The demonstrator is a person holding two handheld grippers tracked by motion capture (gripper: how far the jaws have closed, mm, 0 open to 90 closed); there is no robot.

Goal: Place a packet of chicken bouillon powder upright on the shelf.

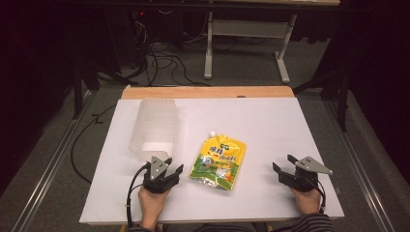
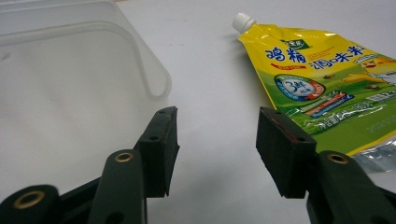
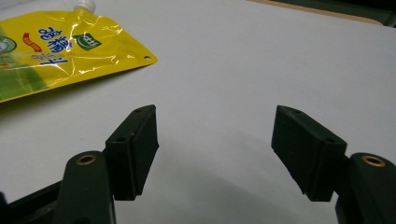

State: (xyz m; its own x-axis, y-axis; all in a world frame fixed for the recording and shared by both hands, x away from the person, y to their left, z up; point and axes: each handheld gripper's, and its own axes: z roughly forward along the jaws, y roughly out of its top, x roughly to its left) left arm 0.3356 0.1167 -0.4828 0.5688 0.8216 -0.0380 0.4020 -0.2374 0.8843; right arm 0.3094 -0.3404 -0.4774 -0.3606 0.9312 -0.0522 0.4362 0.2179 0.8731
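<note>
A yellow and green spouted pouch [image 1: 219, 162] lies flat on the white table top [image 1: 261, 125], its white cap pointing away from me. A clear plastic box [image 1: 154, 128] lies on its side to the pouch's left. My left gripper [image 1: 175, 170] rests near the front edge, open and empty, between the box [image 2: 70, 79] and the pouch [image 2: 327, 79]. My left gripper [image 2: 217, 144] shows bare table between its jaws. My right gripper [image 1: 283, 166] sits at the front right, open and empty. In the right gripper view my right gripper [image 3: 215, 149] faces bare table, the pouch [image 3: 60, 51] at upper left.
The table's wooden far edge [image 1: 208, 92] borders a dark floor with cables [image 1: 164, 63] and a white desk frame [image 1: 246, 38]. A person's hands hold both grippers at the near edge. Bare white surface lies right of the pouch.
</note>
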